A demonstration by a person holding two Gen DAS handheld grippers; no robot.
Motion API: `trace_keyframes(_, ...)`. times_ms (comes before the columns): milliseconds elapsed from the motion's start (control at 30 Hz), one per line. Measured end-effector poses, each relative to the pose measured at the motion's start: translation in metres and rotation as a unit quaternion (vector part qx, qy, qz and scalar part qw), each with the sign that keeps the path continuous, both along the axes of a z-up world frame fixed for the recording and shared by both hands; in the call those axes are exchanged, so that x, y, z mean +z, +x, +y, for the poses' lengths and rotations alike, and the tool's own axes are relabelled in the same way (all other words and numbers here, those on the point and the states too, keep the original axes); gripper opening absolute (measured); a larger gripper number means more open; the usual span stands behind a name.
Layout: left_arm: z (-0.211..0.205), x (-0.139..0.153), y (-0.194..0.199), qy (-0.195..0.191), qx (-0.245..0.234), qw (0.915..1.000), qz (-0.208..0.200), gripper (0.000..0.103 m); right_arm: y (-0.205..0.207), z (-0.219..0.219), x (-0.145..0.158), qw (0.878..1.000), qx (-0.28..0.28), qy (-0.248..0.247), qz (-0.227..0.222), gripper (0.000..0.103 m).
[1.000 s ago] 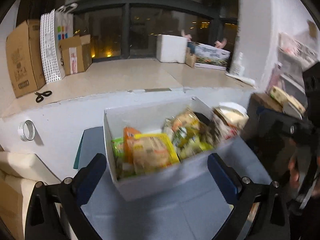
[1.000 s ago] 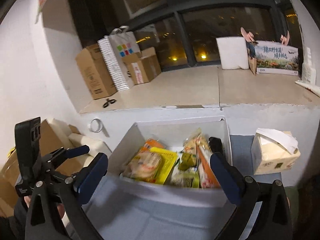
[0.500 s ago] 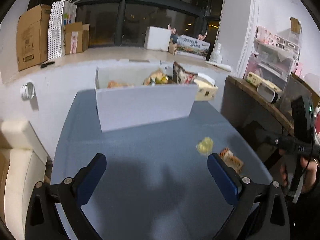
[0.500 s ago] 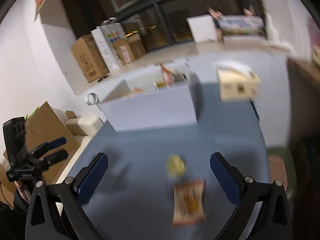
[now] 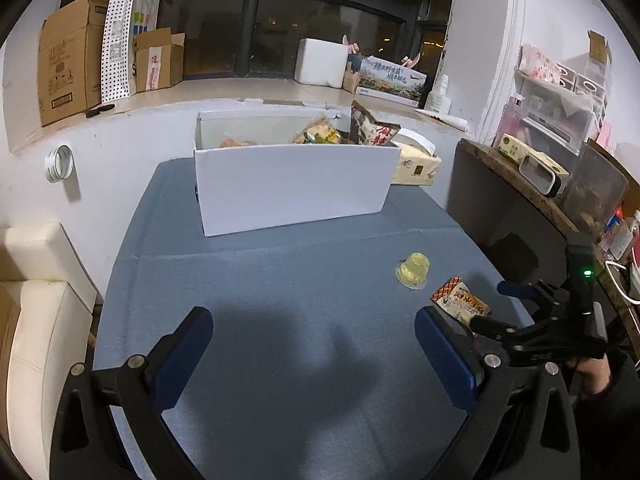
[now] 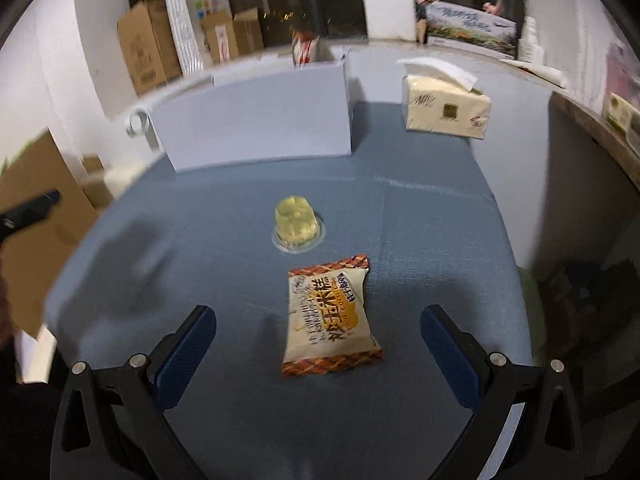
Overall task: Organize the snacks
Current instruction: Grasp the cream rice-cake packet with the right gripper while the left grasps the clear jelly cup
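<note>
Two snacks lie loose on the blue desk (image 6: 440, 208): a flat snack packet (image 6: 329, 316) and, just beyond it, a small yellow jelly cup (image 6: 297, 222). Behind them stands the white box (image 5: 292, 184), already holding several snack bags. The right tongs (image 6: 318, 346) hang wide open and empty with the packet lying between the blue pads, seemingly not touching either. The left tongs (image 5: 312, 352) are also wide open and empty, over bare desk well to the left of both snacks. The right view is somewhat blurred, so how close the pads sit to the desk is hard to judge. If the pads close too high, the thin, slippery wrapper may slide out or crumple; a careless push forward could also knock the jelly cup, which sits close and looks light enough to roll away.
</note>
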State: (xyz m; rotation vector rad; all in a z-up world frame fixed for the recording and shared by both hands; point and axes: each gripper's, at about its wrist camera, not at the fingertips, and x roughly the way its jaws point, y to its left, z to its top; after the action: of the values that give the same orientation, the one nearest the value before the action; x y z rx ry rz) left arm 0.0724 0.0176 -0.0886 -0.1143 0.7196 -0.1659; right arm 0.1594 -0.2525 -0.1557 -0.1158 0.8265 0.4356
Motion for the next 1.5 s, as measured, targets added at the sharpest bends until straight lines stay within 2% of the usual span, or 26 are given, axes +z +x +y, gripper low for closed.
trace_keyframes(67, 0.001, -0.003, 0.001, 0.0, 0.003, 1.0, 0.005, 0.103, 0.007, 0.005, -0.008, 1.0, 0.004, -0.023, 0.007, 0.103)
trace_keyframes(200, 0.002, -0.007, 0.003, 0.0, 0.009, 0.9999, 0.012, 0.103, 0.015, 0.006, -0.018, 0.999, 0.009, -0.025, 0.031, 0.102)
trace_keyframes(233, 0.002, -0.008, 0.003, 0.001, 0.01, 0.9999, 0.012, 0.103, 0.015, 0.007, -0.019, 0.999, 0.004, -0.037, 0.027, 0.089)
trace_keyframes(267, 0.002, -0.009, 0.004, 0.001, 0.01, 0.9999, 0.013, 0.103, 0.013, 0.008, -0.019, 0.998, 0.0, -0.057, 0.008, 0.064)
trace_keyframes(300, 0.002, -0.009, 0.004, 0.001, 0.009, 0.9999, 0.014, 0.103, 0.012, 0.007, -0.017, 0.999, 0.006, -0.047, 0.007, 0.051)
trace_keyframes(433, -0.003, -0.014, 0.007, 0.007, 0.002, 0.9998, 0.02, 0.103, 0.008, 0.007, -0.018, 0.999, 0.004, -0.047, 0.007, 0.052)
trace_keyframes(700, -0.032, -0.019, 0.027, 0.036, -0.042, 0.9981, 0.027, 0.103, -0.004, -0.009, 0.004, 1.0, -0.008, 0.012, -0.004, 0.052)
trace_keyframes(1033, -0.12, -0.04, 0.099, 0.052, -0.13, 0.9885, 0.057, 0.103, -0.039, -0.055, 0.043, 0.993, -0.073, 0.076, -0.052, 0.052)
trace_keyframes(1200, -0.149, -0.056, 0.129, 0.061, -0.142, 0.9853, 0.072, 0.103, -0.042, -0.077, 0.041, 0.988, -0.103, 0.101, -0.051, 0.052)
trace_keyframes(1333, -0.16, -0.069, 0.145, 0.092, -0.131, 0.9838, 0.081, 0.102, -0.042, -0.082, 0.037, 0.988, -0.105, 0.104, -0.046, 0.052)
trace_keyframes(1400, -0.162, -0.072, 0.148, 0.105, -0.127, 0.9831, 0.079, 0.093, -0.041, -0.083, 0.035, 0.988, -0.104, 0.106, -0.042, 0.052)
trace_keyframes(1433, -0.163, -0.073, 0.149, 0.104, -0.133, 0.9823, 0.082, 0.061, -0.04, -0.083, 0.034, 0.988, -0.103, 0.107, -0.04, 0.052)
trace_keyframes(1467, -0.163, -0.074, 0.15, 0.094, -0.141, 0.9814, 0.091, 0.04, -0.04, -0.083, 0.034, 0.988, -0.105, 0.108, -0.04, 0.052)
trace_keyframes(1500, -0.162, -0.076, 0.152, 0.097, -0.136, 0.9806, 0.103, 0.038, -0.041, -0.082, 0.033, 0.988, -0.103, 0.107, -0.04, 0.052)
